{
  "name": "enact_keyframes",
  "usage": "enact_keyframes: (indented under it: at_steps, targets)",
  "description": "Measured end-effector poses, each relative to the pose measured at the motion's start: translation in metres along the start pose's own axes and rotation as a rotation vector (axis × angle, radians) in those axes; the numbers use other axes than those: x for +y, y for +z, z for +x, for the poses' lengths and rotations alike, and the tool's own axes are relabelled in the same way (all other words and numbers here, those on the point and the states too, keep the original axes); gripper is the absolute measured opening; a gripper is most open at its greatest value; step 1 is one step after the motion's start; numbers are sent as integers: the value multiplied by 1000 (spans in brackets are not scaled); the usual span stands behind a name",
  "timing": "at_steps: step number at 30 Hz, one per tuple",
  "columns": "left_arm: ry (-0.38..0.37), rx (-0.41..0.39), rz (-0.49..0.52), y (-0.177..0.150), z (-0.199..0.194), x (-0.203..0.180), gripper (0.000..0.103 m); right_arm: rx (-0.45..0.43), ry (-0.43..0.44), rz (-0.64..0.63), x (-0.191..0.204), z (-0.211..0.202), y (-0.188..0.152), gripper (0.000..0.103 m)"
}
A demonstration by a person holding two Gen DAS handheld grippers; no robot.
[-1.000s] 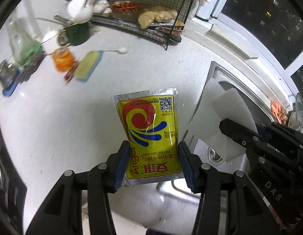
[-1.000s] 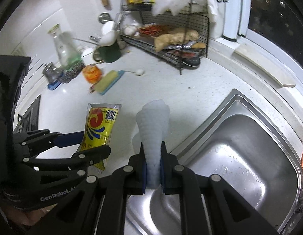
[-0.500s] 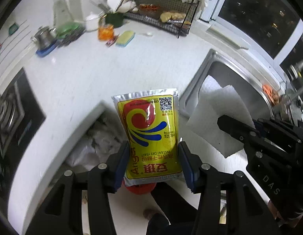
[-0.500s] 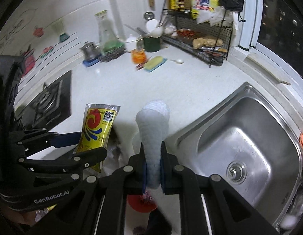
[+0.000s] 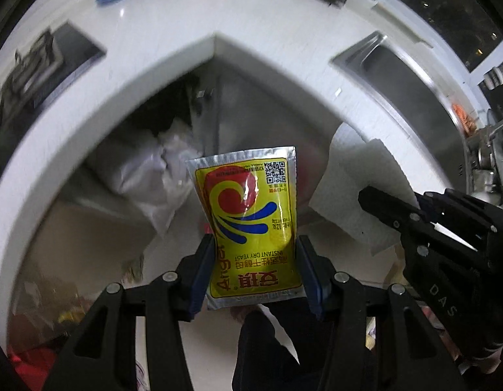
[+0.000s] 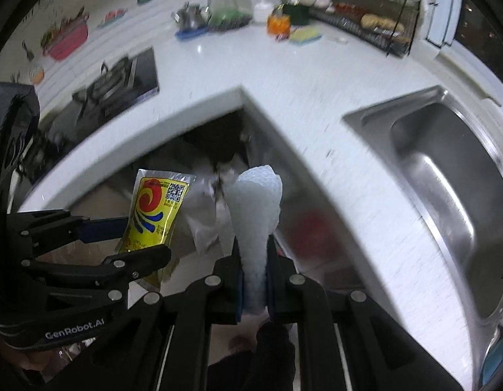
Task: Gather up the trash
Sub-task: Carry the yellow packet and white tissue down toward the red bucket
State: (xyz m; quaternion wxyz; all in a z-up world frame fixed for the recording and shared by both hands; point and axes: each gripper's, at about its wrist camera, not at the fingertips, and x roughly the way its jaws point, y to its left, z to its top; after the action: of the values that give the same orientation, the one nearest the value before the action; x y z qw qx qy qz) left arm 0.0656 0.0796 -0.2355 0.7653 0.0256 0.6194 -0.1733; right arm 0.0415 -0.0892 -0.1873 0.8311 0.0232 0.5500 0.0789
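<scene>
Trash rides in both tools, past the white tabletop (image 6: 316, 104) edge. Left gripper (image 5: 256, 272) is clamped on a yellow yeast packet (image 5: 251, 224), upright between its 2 blue pads. Right gripper (image 6: 255, 288) pinches a folded white paper towel (image 6: 256, 218), its top standing clear. Sink (image 6: 446, 176) lies farther right.

"INSTANT DRY YEAST" on yellow packet (image 5: 251, 224)
</scene>
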Motion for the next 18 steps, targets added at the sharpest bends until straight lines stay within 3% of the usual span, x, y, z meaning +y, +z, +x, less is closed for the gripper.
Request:
enact_keyframes:
  at_steps: [6,18]
  targets:
    - [-17,35,-32,-29,59,26,47,73,25,-42,12,65,-25,10]
    - [-32,97,-109,-55,238,72,48,176,14,-22,-8,245,-71,10]
